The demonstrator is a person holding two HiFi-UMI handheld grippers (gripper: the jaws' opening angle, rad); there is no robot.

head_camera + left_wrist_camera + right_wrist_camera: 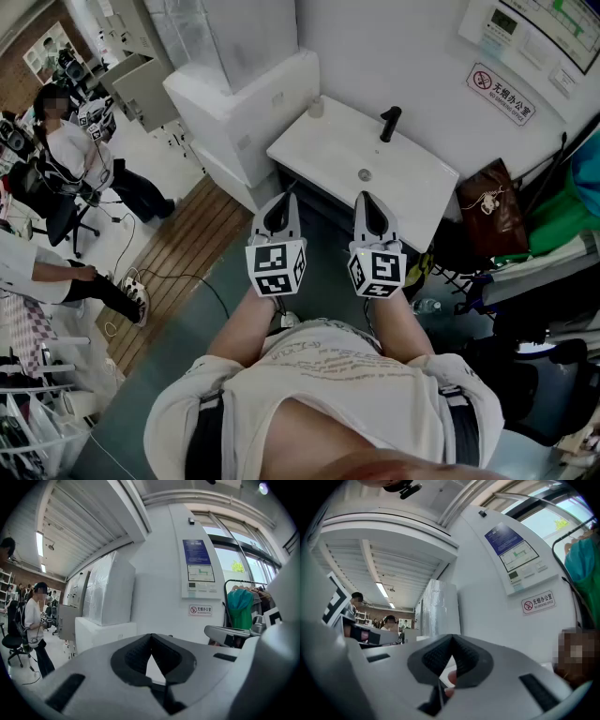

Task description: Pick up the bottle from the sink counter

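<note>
In the head view a small pale bottle (315,107) stands at the far left corner of the white sink counter (323,155), left of the black faucet (389,123). My left gripper (284,199) and right gripper (368,197) are held side by side in front of the counter's near edge, well short of the bottle. Both are shut with nothing held. In the left gripper view the left gripper's (151,636) jaws meet at the tip against a white wall. The right gripper's (452,637) jaws also meet in its own view. Neither gripper view shows the bottle clearly.
A white cabinet with wrapped boxes (253,103) stands left of the sink. A brown bag (492,206) and a rack with a green garment (574,211) crowd the right. People (70,150) are at far left, with cables on the wooden floor (178,253).
</note>
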